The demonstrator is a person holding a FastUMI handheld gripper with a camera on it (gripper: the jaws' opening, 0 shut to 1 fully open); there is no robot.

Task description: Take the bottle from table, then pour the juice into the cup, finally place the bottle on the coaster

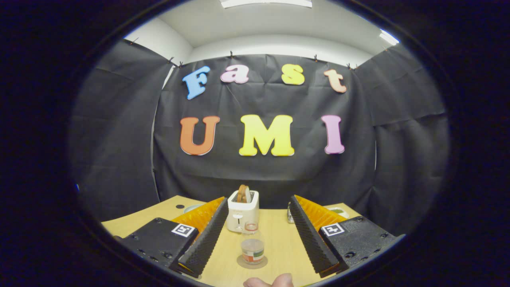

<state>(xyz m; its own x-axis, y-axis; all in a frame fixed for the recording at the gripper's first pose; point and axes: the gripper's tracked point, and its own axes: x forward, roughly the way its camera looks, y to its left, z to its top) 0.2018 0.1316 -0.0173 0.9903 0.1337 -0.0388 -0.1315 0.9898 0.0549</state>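
Claw fingers sit spread wide at the bottom of the frame, gripping nothing. Between them, low in the centre, you see the small clear bottle standing upright on a round coaster on the wooden desk. Just behind the bottle stands a white toaster with toast poking up. A fingertip shows at the very bottom edge. Behind the right finger a pale dish peeks out; another rim shows behind the left finger.
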